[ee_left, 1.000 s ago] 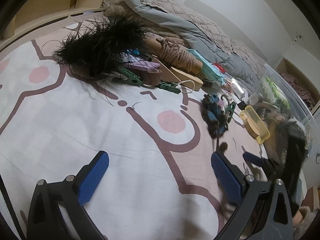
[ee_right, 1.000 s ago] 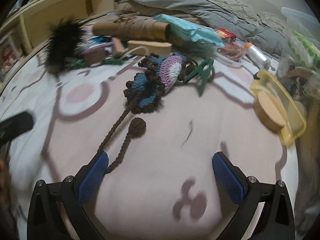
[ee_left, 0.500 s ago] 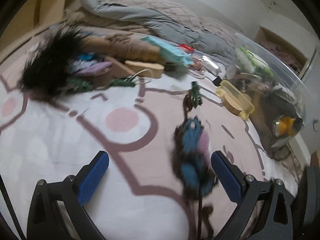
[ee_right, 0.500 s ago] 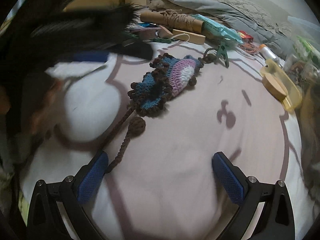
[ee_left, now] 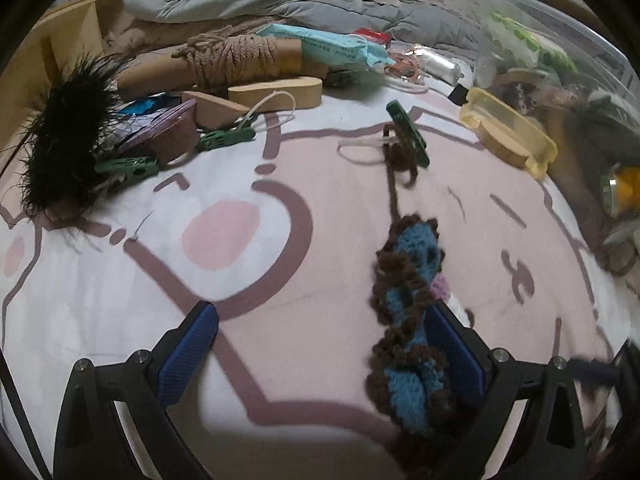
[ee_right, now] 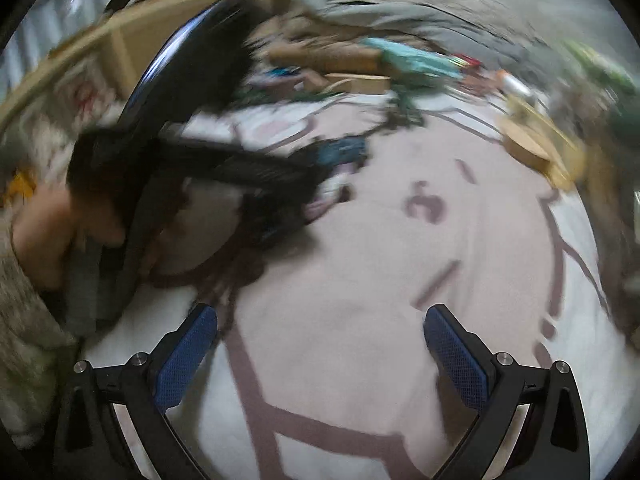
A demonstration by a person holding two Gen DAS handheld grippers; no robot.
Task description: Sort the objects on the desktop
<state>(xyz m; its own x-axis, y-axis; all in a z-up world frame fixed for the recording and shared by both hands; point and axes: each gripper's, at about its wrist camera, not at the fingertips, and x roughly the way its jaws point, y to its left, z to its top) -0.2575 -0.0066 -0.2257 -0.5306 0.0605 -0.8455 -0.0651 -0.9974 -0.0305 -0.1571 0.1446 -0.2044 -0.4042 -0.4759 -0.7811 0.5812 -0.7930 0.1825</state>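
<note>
1. Left wrist view: the left gripper (ee_left: pixel 320 344) has swung across the bed in the last second, and the crocheted pouch (ee_left: pixel 412 312), far off to the right a second ago, now lies right against the inner face of its right-hand finger (ee_left: pixel 456 356). The tongs stand wide, nothing clamped. My read: this is the line-up for a grab, and the pouch sits off-centre, so the gripper needs to shift right before closing.
2. Its brown cord runs up to a green clothespin (ee_left: pixel 408 132); lifting may drag that along.
3. The surface is a soft pink-and-white cartoon bedsheet (ee_left: pixel 120 300). Along the back: a black feather tuft (ee_left: pixel 64 136), a rope-wrapped cardboard tube (ee_left: pixel 224 60), a teal packet (ee_left: pixel 320 46), grey quilt behind. A yellow lidded box (ee_left: pixel 508 132) lies beside a clear storage bin (ee_left: pixel 560 32) at right, the likely destination.
4. Right wrist view: heavy blur, the camera is sweeping fast. The right gripper (ee_right: pixel 320 356) is spread wide and empty over bare sheet. The other gripper's dark body (ee_right: pixel 192 120) now fills the left, reaching at the pouch (ee_right: pixel 340 152).
</note>
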